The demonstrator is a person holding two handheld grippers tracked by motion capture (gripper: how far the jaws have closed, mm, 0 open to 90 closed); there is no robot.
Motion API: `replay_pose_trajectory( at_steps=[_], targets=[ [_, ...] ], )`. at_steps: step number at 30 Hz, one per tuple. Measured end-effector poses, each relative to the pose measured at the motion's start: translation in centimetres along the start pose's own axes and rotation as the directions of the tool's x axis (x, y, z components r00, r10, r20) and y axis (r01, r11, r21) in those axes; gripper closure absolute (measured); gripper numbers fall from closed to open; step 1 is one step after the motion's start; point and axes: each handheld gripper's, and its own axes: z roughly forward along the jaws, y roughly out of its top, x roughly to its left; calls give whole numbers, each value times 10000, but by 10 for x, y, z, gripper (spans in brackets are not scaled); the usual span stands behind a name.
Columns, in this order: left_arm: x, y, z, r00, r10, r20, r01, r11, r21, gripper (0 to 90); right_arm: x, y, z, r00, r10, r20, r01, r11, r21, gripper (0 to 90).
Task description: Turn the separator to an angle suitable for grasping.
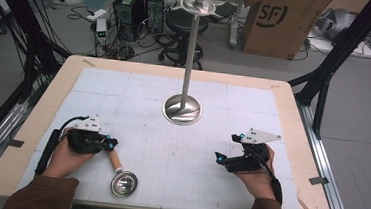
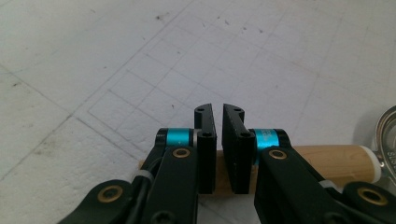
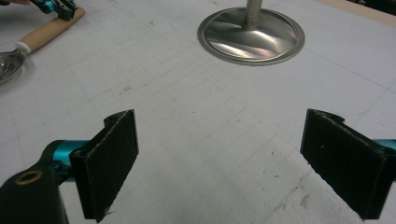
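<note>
A small metal ladle lies on the white mat near the front edge, its bowl [image 1: 124, 184] toward me and its wooden handle [image 1: 115, 160] running up to my left gripper [image 1: 112, 143]. In the left gripper view the left gripper [image 2: 218, 140] has its jaws together with only a thin slit between them. They stand over the handle [image 2: 327, 161], which runs crosswise beneath them. Nothing sits between the pads. My right gripper [image 1: 226, 148] rests on the mat at the right, wide open [image 3: 219, 163] and empty. It faces the ladle handle [image 3: 51, 29].
A tall steel stand rises from a round base [image 1: 182, 109] at mid-table, with a small dish and knob on top [image 1: 198, 5]. The base [image 3: 251, 35] lies ahead of the right gripper. A cardboard box [image 1: 280, 21] and cables lie on the floor beyond the table.
</note>
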Motion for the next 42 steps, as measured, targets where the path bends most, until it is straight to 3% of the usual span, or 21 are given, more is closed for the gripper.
replay_pose_trajectory(
  at_steps=[6,11,18,29,37,40,41,42],
  targets=[
    [-1,-2,-3,10000,13,21,-13,10000,26,844,-1,-1,0,10000,-41,-13,41,10000,30,102],
    [2,-7,-7,9996,-249,-101,249,9997,12,847,0,-2,1,10000,14,-38,-13,9999,110,102],
    [1,-11,-10,9996,-221,-162,223,9997,118,854,-1,-2,1,10000,-24,-28,25,9999,167,102],
    [-1,-23,-24,9981,-553,-280,552,9985,-44,854,0,-1,3,10000,-61,-59,61,9999,161,103],
    [-5,-23,-27,9993,-355,-142,348,9984,-435,689,0,-1,3,10000,15,-71,-14,9999,167,103],
    [-10,-20,-32,9995,-13,305,36,9973,-736,610,-1,-2,2,10000,5,-88,-4,9999,119,103],
    [-12,-18,-33,9991,228,357,-199,9966,-799,533,-1,-2,2,9999,9,-103,-8,9999,122,103],
    [-15,-17,-35,9980,454,442,-415,9953,-874,533,-1,-2,2,9999,9,-103,-8,9999,122,103]
  ],
)
